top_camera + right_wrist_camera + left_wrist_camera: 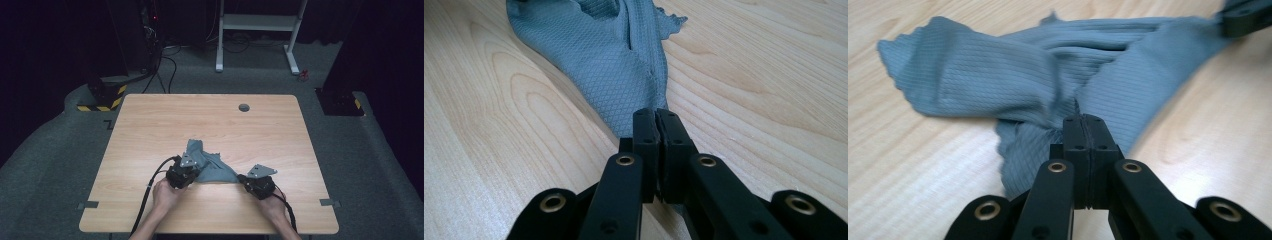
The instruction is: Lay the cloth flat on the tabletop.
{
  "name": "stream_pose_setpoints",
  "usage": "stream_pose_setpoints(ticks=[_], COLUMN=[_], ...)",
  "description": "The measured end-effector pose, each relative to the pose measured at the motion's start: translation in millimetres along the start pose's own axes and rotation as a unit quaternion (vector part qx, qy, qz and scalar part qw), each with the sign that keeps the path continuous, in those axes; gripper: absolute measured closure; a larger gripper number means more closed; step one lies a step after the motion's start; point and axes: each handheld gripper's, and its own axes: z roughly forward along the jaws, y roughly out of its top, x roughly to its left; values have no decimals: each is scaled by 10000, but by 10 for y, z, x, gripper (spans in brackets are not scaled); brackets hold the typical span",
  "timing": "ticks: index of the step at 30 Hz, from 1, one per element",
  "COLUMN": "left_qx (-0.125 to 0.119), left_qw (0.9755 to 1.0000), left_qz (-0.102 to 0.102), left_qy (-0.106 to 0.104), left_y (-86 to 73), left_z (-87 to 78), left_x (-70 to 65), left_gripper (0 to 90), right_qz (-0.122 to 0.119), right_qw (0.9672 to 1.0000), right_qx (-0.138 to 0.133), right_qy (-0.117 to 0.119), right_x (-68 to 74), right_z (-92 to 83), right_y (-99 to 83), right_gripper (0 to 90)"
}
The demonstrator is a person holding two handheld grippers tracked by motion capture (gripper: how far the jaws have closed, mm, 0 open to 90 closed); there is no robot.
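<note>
Pinching grey-blue cloth (pixel 212 167) on table (pixel 150 130), left claw (pixel 1083 120) clamped, right claw (pixel 656 115) clamped, no writing.

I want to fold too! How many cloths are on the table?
1. The grey cloth lies bunched near the front edge of the table, between the two hands. The left gripper pinches one corner and the right gripper pinches another. None seems hidden underneath.

Bare table (pixel 210 115) lies open all around the crumpled grey cloth (pixel 212 165), the lone obstacle, bunched between both claws.
</note>
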Motion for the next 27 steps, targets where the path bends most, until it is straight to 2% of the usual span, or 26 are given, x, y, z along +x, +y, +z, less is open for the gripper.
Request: stream_pose_setpoints(ticks=[5,8,11,13,16,18,20,22,23,25,27], left_qx=[-59,-19,19,125,133,41,-191,-538,-670,-647,-430], left_qw=[9998,9997,9996,9995,9995,9995,9993,9979,9969,9960,9961], left_qz=[132,201,183,162,102,42,-85,-305,-415,-604,-679], left_qy=[-151,-163,-206,-257,-264,-295,-324,-166,-76,118,353], left_y=[-192,-312,-387,-439,-489,-497,-478,-436,-408,-338,-280], left_z=[-145,-196,-205,-196,-200,-238,-314,-406,-437,-420,-306], left_x=[-146,-235,-285,-308,-319,-308,-282,-228,-189,-102,-11], left_gripper=[896,896,896,893,877,826,743,607,583,532,504], right_qz=[86,257,340,326,307,219,221,197,171,88,79], right_qw=[9999,9994,9988,9990,9993,9997,9997,9996,9995,9993,9992], right_qx=[-71,-237,-337,-291,-203,-39,119,218,256,373,397], right_qy=[19,82,118,107,92,55,40,48,38,44,45], right_x=[-7,-27,-37,-37,-23,-7,-2,-11,-10,-4,-1], right_z=[-43,-94,-138,-138,-111,-71,-27,8,17,53,50], right_y=[-25,-36,-23,-7,4,0,-15,-33,-37,-45,-37], right_gripper=[747,732,735,737,731,711,725,824,871,900,900])
